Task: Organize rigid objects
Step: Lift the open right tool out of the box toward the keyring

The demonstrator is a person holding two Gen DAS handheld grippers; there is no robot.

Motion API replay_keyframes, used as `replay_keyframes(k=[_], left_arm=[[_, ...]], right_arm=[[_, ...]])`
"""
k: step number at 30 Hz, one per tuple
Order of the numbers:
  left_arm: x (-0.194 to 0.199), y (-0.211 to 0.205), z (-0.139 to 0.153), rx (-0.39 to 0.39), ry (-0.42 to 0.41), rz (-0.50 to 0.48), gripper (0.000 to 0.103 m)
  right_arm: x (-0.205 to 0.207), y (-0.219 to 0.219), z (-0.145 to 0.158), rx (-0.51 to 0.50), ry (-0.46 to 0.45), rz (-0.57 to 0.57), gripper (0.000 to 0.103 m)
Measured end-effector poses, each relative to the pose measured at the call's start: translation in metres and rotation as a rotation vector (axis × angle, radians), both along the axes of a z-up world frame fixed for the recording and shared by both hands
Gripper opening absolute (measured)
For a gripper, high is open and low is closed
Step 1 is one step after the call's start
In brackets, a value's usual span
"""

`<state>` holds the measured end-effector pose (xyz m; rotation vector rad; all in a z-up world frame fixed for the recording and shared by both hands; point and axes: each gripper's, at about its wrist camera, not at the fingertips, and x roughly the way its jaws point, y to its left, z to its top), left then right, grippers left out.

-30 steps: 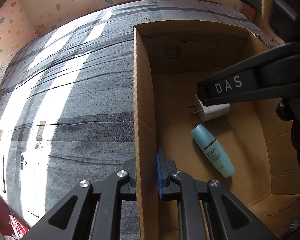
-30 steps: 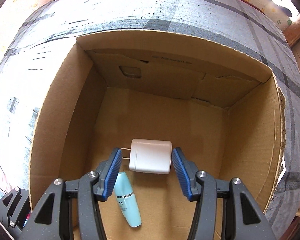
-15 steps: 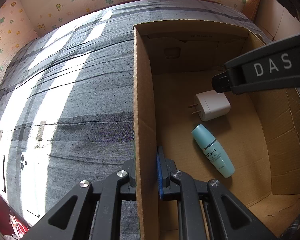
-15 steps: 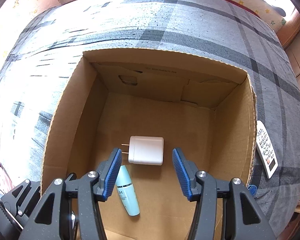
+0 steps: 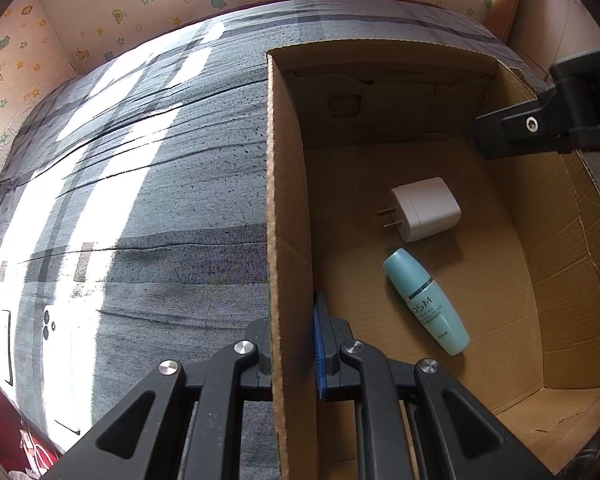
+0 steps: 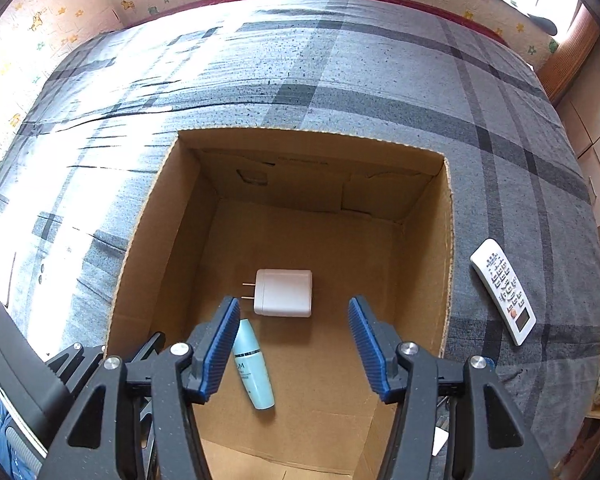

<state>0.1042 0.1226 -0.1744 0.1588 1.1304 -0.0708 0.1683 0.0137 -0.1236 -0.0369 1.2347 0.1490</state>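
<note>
The left gripper (image 5: pixel 292 344) is clamped on the cardboard box (image 5: pixel 288 208) wall. The right gripper (image 6: pixel 292 344) hangs above the box, jaws opening and empty — the white charger (image 6: pixel 286 293) and teal bottle (image 6: pixel 254 368) lie side by side on the box floor.

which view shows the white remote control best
The right wrist view: the white remote control lies in full on the grey plaid cover, right of the cardboard box, buttons visible. The left wrist view does not show it.
</note>
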Motion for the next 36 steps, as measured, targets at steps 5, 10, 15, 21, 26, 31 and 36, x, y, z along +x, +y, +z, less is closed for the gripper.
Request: replay_keyframes(k=[5,10,15,21,26,31,36], left_arm=[[0.0,-0.002,0.0,0.007,0.0,-0.002,0.013],[0.0,-0.002,0.0,0.008,0.001,-0.002,0.013],[0.0,-0.002,0.0,0.004,0.0,-0.003,0.013],[-0.001,-0.001,0.0,0.002,0.0,-0.004,0.013],[0.0,-0.001,0.0,-0.001,0.002,-0.002,0.013],[0.001,0.001,0.001,-0.003,0.003,-0.002,0.013],[0.001,0.001,0.001,-0.002,0.002,-0.003,0.013]], right_arm=[[-0.007,-0.007,0.016,-0.006,-0.03,0.0,0.082],[-0.017,-0.018,0.035,-0.019,-0.071,-0.005,0.096],[-0.025,-0.03,0.049,-0.023,-0.087,-0.004,0.103],[-0.035,-0.057,0.064,-0.008,-0.11,-0.036,0.103],[-0.041,-0.088,0.067,-0.009,-0.109,-0.083,0.103],[-0.044,-0.122,0.06,-0.035,-0.101,-0.144,0.103],[-0.047,-0.152,0.044,-0.043,-0.082,-0.203,0.103]])
